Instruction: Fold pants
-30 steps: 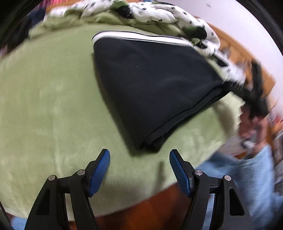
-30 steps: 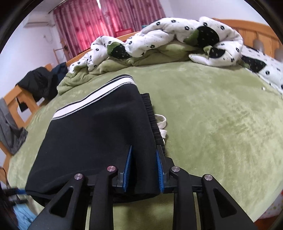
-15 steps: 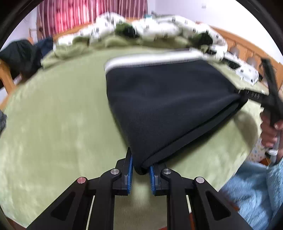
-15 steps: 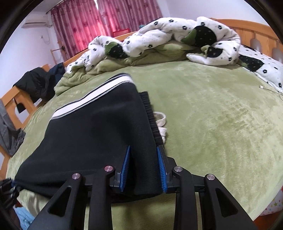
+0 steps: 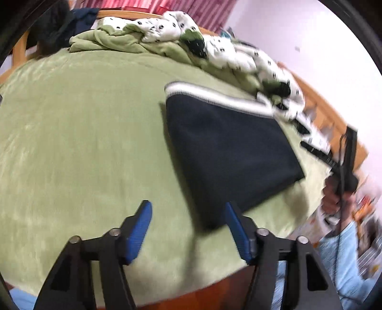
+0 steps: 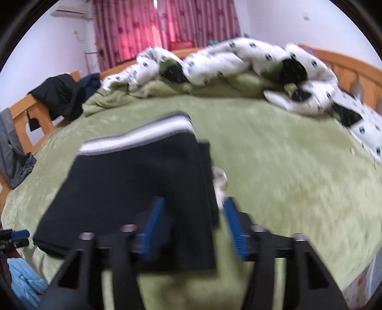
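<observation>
bed: green plush blanket [image 6: 274, 152] covers the top; wooden frame [image 6: 26, 112] at left edge and a wooden headboard [image 6: 346, 69] at right
left of room: dark jacket [image 6: 59, 95] draped over the frame, grey garment [image 6: 12, 155] hanging below it
back wall: red curtains [image 6: 148, 26] at centre, white AC unit [image 6: 71, 10] up left
far side of bed: bunched white duvet [image 6: 238, 62] with black and green patches, lying on a rumpled green blanket fold
writing: none readable; both views motion-blurred
pants [image 6: 133, 181]: black, folded into a flat rectangle on the blanket, near the bed's front edge; white and grey stripe [image 6: 136, 138] along the far edge; in the right wrist view a white drawstring bit [image 6: 220, 181] shows at their right side
left gripper [image 5: 187, 227]: jaws apart, just been opening; blue pads clear of the cloth. Near corner of the pants lies ahead, between the jaw lines and closer to the right pad, not pinched. Pointing down at the blanket near the bed's front edge
right gripper [image 6: 193, 219]: jaws apart, just been opening; near edge of the pants sits between the pads, pads not pressing it. Angled down over the pants' near right corner
right hand [image 5: 334, 195]: seen from the left wrist view at far right, wrapped round the black handle, light blue sleeve [image 5: 346, 257] below; cable runs down past it
floor: red-brown strip [image 5: 214, 293] under the bed's front edge
</observation>
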Available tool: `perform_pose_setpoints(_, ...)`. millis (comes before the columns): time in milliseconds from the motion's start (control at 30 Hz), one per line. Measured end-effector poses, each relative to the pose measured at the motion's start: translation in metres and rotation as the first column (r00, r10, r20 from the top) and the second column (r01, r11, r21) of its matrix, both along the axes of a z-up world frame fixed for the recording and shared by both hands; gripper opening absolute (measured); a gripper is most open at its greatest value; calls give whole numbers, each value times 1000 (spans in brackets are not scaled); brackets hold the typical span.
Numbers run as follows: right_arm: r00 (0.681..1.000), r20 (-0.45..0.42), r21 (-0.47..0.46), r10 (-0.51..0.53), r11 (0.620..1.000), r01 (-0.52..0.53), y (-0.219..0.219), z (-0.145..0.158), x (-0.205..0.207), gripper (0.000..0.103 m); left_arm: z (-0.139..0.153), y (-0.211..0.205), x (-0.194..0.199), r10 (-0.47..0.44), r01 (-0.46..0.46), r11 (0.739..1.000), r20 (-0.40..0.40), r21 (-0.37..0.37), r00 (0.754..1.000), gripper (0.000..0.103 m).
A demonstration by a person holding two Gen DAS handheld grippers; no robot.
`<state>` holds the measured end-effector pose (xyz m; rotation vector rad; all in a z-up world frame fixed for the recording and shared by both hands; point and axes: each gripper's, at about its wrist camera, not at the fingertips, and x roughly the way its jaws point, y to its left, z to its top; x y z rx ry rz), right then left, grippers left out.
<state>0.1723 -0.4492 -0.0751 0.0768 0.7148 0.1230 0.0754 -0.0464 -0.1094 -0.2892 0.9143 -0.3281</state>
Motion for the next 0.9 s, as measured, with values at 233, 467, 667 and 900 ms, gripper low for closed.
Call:
perform_pose_setpoints(233,997,-72,3,10,1000,-10,8,-1,75,73,-6,-16,76,13,-13,999,-2,-39,1000,62)
perform_pose_setpoints(467,974,-222,128,35,992,-6,-9,-57,131,73,-58,-34,155,-16,6,999,-181,-54,983,63)
perform_pose_setpoints(667,963,-247,212,103,976,-50,-23,-73,141,73,-69,-46,171,-42,17,986,-151,-167,988,48)
perform_pose_setpoints(900,933,-288,408,217,909,-86,-31,-81,142,48,-46,-45,176,-77,53,974,-101,-221,992,14)
